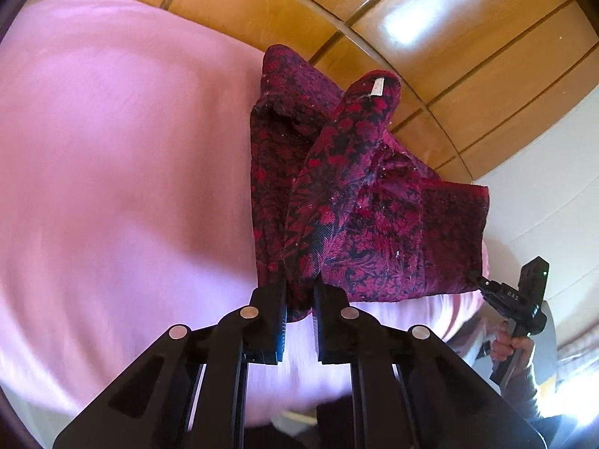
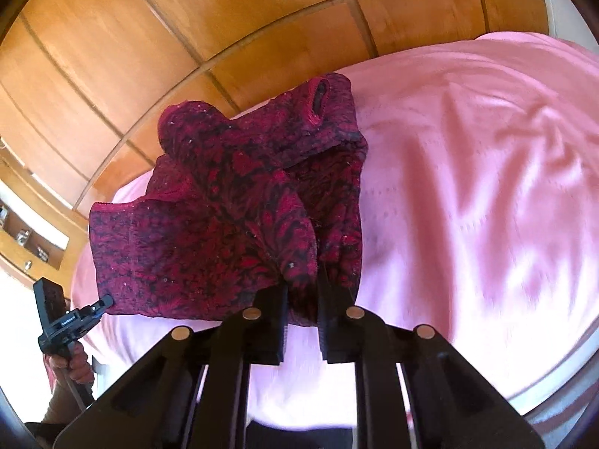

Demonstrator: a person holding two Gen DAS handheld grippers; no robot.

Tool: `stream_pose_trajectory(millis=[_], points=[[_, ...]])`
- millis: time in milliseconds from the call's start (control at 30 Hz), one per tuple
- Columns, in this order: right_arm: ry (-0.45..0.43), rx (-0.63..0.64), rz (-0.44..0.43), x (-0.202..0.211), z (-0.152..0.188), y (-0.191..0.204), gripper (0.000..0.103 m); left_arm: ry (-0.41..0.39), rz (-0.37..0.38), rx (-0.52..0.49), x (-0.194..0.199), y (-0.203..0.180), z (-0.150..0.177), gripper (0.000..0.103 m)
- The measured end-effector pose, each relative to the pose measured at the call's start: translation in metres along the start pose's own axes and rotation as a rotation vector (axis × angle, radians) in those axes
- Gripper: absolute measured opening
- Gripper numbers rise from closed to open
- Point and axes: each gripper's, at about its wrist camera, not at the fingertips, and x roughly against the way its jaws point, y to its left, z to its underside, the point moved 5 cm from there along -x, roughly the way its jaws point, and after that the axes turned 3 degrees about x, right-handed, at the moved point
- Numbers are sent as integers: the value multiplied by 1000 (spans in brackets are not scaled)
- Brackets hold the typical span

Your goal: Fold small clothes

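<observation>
My left tongs (image 1: 299, 292) are pinched tight on one near corner of the dark red patterned garment (image 1: 348, 194), and my right tongs (image 2: 302, 292) are clamped on the other near corner. The garment hangs bunched between them, its far end draped over the pink bed sheet (image 1: 112, 168), beside the wooden wardrobe (image 2: 149, 37).

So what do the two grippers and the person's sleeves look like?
Both are matte black plastic. The left gripper and right gripper have flat fingers on angled linkage arms with round silver pins. The right gripper's body bears small white lettering. A grey sleeve shows on one arm.
</observation>
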Motion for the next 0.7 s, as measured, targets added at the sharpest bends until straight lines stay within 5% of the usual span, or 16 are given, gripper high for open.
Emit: stream_pose_trajectory(millis=[167,333,500,567,700], points=[[80,5,-14,27,42,-8,11,45,22,56,23,5,41,10],[141,12,18,18,62,-14,12,92,-72,16,20,5,60,14],[37,107,84,22,31,8,45,-13,-132,-94,36,-8,24,29],[-14,159,102,25,14,21,48,-42,-140,-124,43,-11,14,41],[-81,282,135,18,-10,50,55,-59,-122,-214,36,-31,-3,46]])
